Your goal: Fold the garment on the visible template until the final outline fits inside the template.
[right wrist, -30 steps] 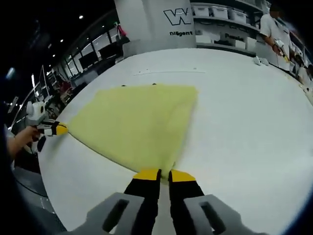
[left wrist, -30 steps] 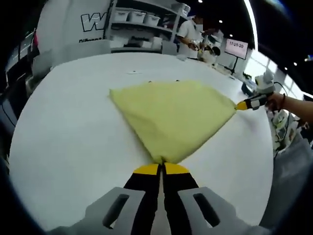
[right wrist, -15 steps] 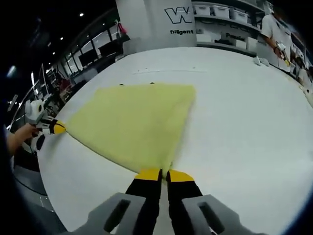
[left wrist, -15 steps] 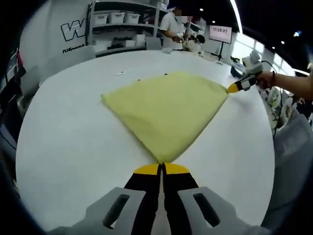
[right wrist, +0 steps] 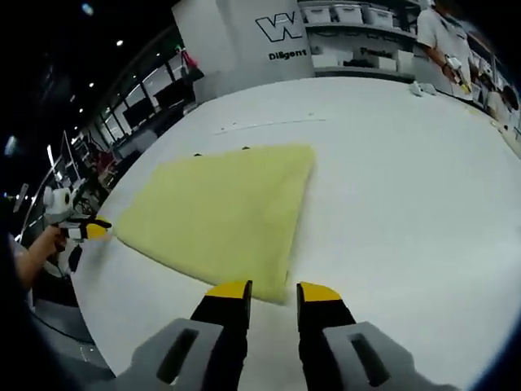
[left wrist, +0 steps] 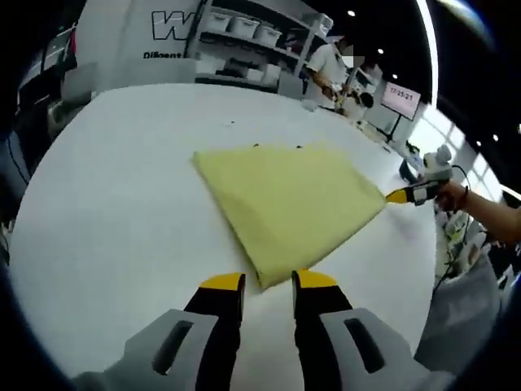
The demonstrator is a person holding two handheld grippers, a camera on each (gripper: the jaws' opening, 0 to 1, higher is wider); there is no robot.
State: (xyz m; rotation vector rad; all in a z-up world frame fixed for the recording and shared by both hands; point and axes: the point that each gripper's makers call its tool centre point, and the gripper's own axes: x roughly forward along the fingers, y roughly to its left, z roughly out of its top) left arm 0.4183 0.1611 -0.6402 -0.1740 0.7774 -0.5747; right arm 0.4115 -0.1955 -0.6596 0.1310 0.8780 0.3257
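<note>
My left gripper (left wrist: 269, 283) stands with its jaws apart, the near corner of the yellow garment (left wrist: 285, 199) lying flat between the tips — not pinched. My right gripper (right wrist: 273, 288) is parted too, its tips either side of another corner of the garment (right wrist: 221, 213). The cloth lies folded on the white table (left wrist: 114, 212). In the left gripper view, the right gripper's yellow tip (left wrist: 400, 195) sits at the cloth's far corner.
</note>
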